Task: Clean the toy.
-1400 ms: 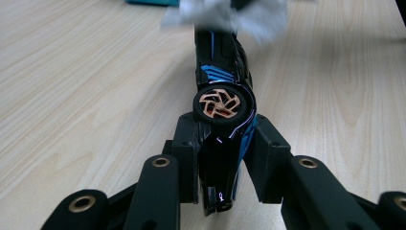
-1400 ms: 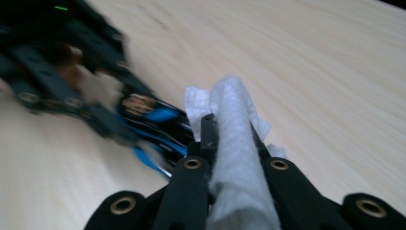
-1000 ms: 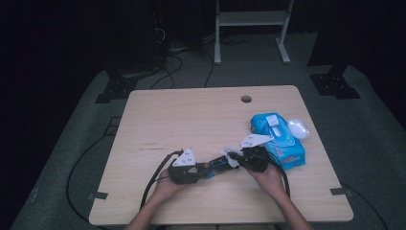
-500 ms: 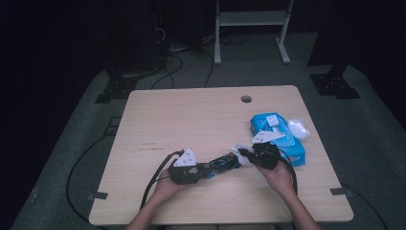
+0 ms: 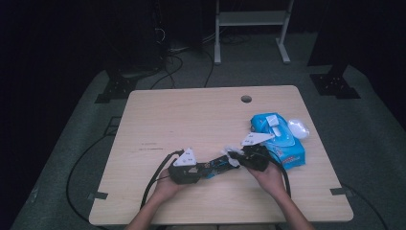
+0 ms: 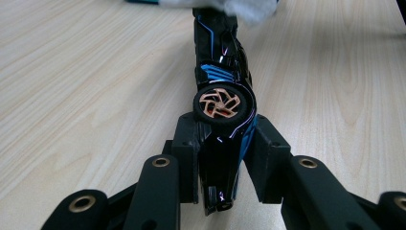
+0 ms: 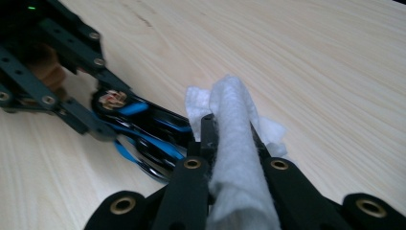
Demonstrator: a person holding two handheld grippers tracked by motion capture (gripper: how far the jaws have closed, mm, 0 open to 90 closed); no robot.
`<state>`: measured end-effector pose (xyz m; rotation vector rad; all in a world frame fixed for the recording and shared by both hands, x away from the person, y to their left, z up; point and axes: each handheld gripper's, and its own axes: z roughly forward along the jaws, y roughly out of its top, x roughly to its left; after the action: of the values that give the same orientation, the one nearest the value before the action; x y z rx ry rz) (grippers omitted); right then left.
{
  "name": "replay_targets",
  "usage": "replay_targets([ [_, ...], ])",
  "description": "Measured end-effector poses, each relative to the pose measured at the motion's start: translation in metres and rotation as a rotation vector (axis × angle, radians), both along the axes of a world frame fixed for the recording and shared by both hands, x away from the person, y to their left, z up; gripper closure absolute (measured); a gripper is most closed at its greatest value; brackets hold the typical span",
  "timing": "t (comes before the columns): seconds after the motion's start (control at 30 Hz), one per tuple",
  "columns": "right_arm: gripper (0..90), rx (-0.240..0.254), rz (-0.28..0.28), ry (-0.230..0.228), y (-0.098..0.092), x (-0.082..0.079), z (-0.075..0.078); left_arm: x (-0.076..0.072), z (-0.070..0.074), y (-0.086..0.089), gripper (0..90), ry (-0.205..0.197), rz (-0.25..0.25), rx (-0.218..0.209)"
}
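Observation:
A black and blue toy car (image 5: 218,165) (image 6: 221,91) (image 7: 143,129) with copper wheels is held on its side just above the table. My left gripper (image 5: 198,170) (image 6: 222,165) is shut on its rear end. A white wipe (image 5: 234,152) (image 7: 234,139) is pinched in my right gripper (image 5: 238,158) (image 7: 230,134), which is shut on it. The wipe rests against the car's far end (image 6: 239,7).
A blue pack of wipes (image 5: 277,139) lies on the wooden table (image 5: 191,120) to the right of my right hand, with a white lid or cap (image 5: 298,128) beside it. A round hole (image 5: 246,98) sits near the table's far edge. Cables trail off the near-left edge.
My right gripper with the wipe has shifted a little along the toy car. The left gripper and the car have stayed put.

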<state>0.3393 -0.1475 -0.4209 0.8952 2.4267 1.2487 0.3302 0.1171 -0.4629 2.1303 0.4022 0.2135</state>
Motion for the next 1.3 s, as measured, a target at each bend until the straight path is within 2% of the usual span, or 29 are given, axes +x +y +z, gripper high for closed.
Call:
replay_targets([
  [0.13,84.5,0.005,0.055,0.007,0.02,-0.001,0.0,0.0,0.0,0.0,67.6,-0.001,-0.001,0.001],
  [0.17,84.5,0.005,0.055,0.007,0.02,-0.001,0.0,0.0,0.0,0.0,67.6,-0.001,-0.001,0.001],
  [0.2,84.5,0.012,0.092,0.015,0.03,-0.004,-0.001,0.0,0.0,0.0,67.6,-0.001,-0.002,0.002],
  [0.27,84.4,-0.018,0.111,-0.01,0.037,-0.008,-0.001,-0.001,0.0,0.0,67.6,-0.004,-0.001,0.001],
  [0.37,84.4,-0.033,0.113,-0.01,0.034,-0.008,0.001,-0.002,0.0,-0.001,67.6,-0.012,0.001,0.008],
  [0.4,84.5,-0.057,0.078,-0.027,0.026,-0.008,0.002,-0.002,0.0,-0.001,67.6,-0.007,0.003,0.002],
  [0.5,84.5,-0.032,0.053,-0.005,0.018,-0.004,0.001,-0.001,0.0,0.0,67.6,-0.002,0.003,-0.001],
  [0.57,84.4,-0.03,0.055,-0.014,0.02,-0.005,0.0,-0.001,0.0,0.0,67.6,-0.002,0.004,-0.001],
  [0.6,84.4,-0.018,0.085,-0.01,0.026,-0.008,-0.001,-0.001,0.0,0.0,67.6,-0.001,0.003,0.0],
  [0.67,84.3,-0.056,0.098,-0.039,0.029,-0.011,0.001,-0.001,0.0,0.0,67.7,-0.001,0.003,-0.003],
  [0.83,84.4,-0.048,0.072,-0.015,0.021,-0.005,0.002,0.0,0.0,0.0,67.7,0.002,0.003,-0.004],
  [0.97,84.4,-0.008,0.098,0.011,0.033,-0.004,0.001,0.0,0.0,-0.001,67.6,0.001,0.001,0.003],
  [1.0,84.4,0.006,0.125,0.013,0.045,-0.006,0.0,-0.001,0.0,-0.001,67.6,0.005,0.004,0.002],
  [1.1,84.4,0.058,0.178,0.041,0.059,-0.008,0.0,0.0,0.0,-0.001,67.6,0.006,0.001,0.003],
  [1.13,84.4,0.058,0.178,0.041,0.059,-0.008,0.0,0.0,0.0,-0.001,67.6,0.006,0.001,0.003],
  [1.2,84.3,0.028,0.196,0.019,0.069,-0.012,-0.002,0.0,0.0,0.0,67.6,0.006,0.001,-0.001],
  [1.3,84.3,0.001,0.182,0.004,0.062,-0.009,-0.001,0.0,0.0,0.0,67.6,0.005,0.001,-0.001],
])
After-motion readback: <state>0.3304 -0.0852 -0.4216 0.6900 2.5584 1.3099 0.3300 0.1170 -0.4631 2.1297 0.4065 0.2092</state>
